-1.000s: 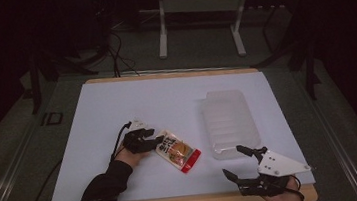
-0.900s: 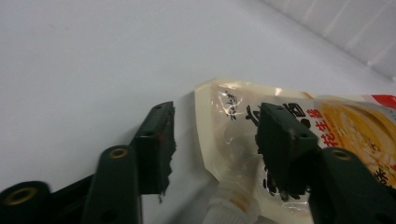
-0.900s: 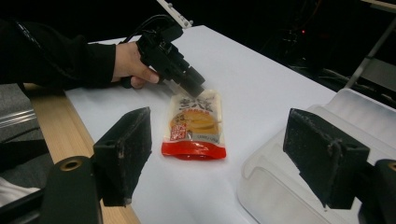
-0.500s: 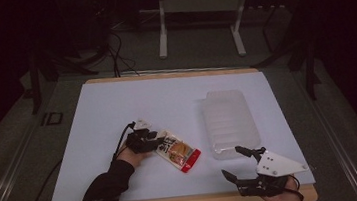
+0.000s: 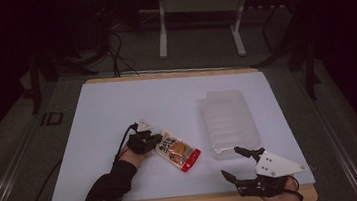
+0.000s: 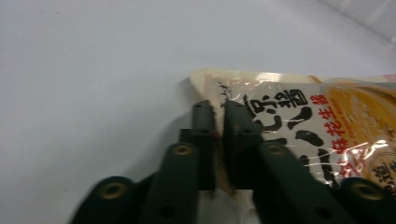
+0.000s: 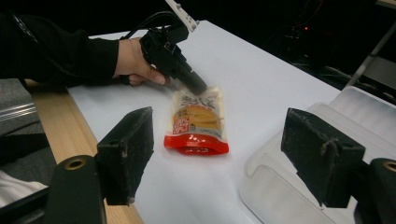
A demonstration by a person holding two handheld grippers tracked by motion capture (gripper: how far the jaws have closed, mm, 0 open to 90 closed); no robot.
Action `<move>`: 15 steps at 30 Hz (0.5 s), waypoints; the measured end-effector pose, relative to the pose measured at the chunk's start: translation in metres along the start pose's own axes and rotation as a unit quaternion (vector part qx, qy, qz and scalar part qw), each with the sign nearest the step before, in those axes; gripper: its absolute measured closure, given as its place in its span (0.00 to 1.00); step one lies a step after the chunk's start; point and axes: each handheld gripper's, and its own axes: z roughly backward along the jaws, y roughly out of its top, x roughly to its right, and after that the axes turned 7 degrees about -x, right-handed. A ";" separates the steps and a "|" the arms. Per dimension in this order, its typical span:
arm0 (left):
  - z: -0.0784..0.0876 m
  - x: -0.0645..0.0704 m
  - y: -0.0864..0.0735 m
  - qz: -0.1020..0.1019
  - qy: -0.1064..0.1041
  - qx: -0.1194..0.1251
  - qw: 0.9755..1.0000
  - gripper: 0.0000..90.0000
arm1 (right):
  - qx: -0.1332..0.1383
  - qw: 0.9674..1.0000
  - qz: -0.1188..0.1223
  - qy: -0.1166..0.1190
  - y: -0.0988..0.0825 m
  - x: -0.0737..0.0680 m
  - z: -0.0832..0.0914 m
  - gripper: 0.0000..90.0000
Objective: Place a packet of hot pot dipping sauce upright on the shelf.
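The person's left arm comes in from the bottom of the high view in a dark sleeve (image 5: 106, 189). It reaches up and to the right across the white tabletop (image 5: 117, 112). The left hand (image 5: 133, 155) holds the left claw (image 5: 156, 142) low, with its tips pointing right at a snack bag (image 5: 178, 151). The right hand (image 5: 282, 195) sits at the near edge of the tabletop. It holds the right claw (image 5: 233, 162) flat and pointing up and left, toward the bag. A grey plate with three corners (image 5: 274, 163) sits on top of it.

The high view shows where each thing lies. The snack bag lies flat near the middle front of the tabletop, with its red end toward the person. A clear plastic tray (image 5: 229, 123) lies to its right, close by but not touching.

The left gripper view shows the grip up close. The two black tips have just been closing, and now they pinch the pale top edge of the bag (image 6: 289, 116). Black writing on the bag is plain to see here.

The right gripper view shows the bag (image 7: 198, 123) from its red end, with the left claw (image 7: 198, 87) biting its far edge and the left hand (image 7: 135, 63) behind it. In this view the right claw's two black tips stand wide apart. They hold nothing and touch nothing. The clear tray (image 7: 299, 186) lies just past the right-hand tip.
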 end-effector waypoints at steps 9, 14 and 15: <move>0.002 0.002 0.001 0.011 0.006 0.011 1.000 1.00 | -0.001 1.000 0.001 -0.001 0.000 0.001 0.001 0.28; 0.007 0.003 0.004 0.012 0.006 0.021 1.000 1.00 | 0.000 1.000 -0.001 -0.001 -0.001 0.001 0.001 0.28; 0.008 0.004 0.005 0.014 0.005 0.022 1.000 1.00 | 0.000 1.000 -0.001 -0.001 0.000 0.001 0.001 0.28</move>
